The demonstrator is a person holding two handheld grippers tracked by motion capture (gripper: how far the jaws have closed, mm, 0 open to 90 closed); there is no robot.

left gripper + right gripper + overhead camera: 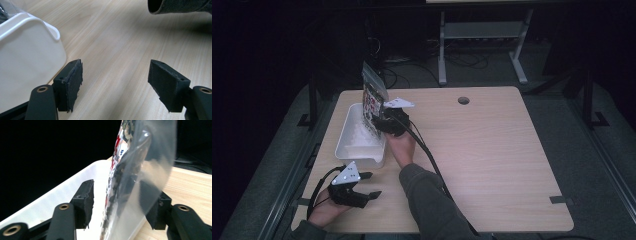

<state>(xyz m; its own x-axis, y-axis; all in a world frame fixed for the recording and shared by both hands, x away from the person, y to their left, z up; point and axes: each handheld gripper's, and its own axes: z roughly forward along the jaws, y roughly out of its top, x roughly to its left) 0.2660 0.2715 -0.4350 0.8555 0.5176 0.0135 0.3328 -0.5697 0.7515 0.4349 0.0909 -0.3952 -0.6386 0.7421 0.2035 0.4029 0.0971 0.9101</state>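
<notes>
A clear plastic bag with red and black print (373,92) stands upright at the right rim of a white plastic bin (346,131) on the left of the table. My right gripper (384,120) is at the bag's lower part. In the right gripper view the bag (135,165) hangs between the spread jaws of my right gripper (122,200), with a gap at the left jaw, above the bin (75,185). My left gripper (369,185) stands open near the table's front left. Its jaws (115,82) hold nothing, just right of the bin's corner (27,55).
The wooden table (492,150) has a round cable hole (463,100) at the back. The right forearm's dark sleeve (175,6) crosses in front of the left gripper. A metal frame and cables (482,30) lie on the dark floor beyond.
</notes>
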